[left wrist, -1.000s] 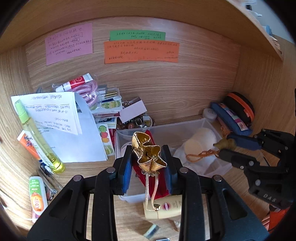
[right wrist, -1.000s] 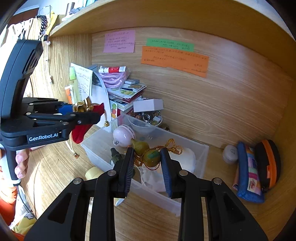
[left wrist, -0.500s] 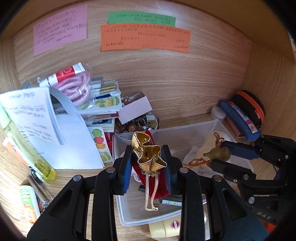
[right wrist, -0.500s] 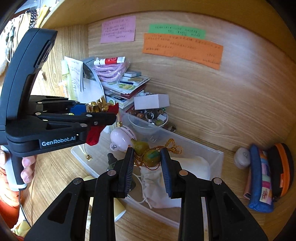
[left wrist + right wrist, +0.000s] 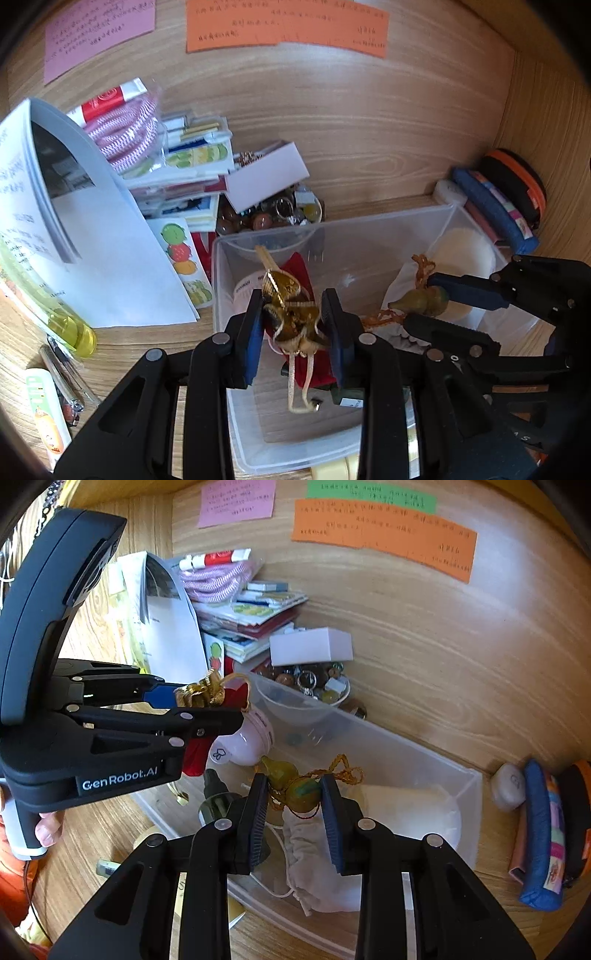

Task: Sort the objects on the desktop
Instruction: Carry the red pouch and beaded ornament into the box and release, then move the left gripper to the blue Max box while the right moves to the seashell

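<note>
The left gripper is clamped on a red bag with a shiny gold top. It hangs over the left end of the clear box. A pale string hangs down from the bag into the box. The right gripper is clamped on a little green gourd with an orange cord. It hangs over the middle of the same box.

Only the left view shows the yellow-green bottle and the small orange and white tube on the desk at the far left. It also shows the gourd from the side, pinched in the other gripper. Only the right view shows a hand on the left gripper's handle. It also shows a round pink and white thing in the box, partly hidden by the left gripper, and a dark bottle top beside it.

A white cloth bag lies in the box under the gourd. Behind the box sits a bowl of beads and rings with a white block on top. Next to it is a pile of books with a pink coiled cord and a red and white tube on it. White papers lean at the left. On the right are a white pebble shape, a blue pouch and a black and orange case. Pink, green and orange notes stick on the back wall.
</note>
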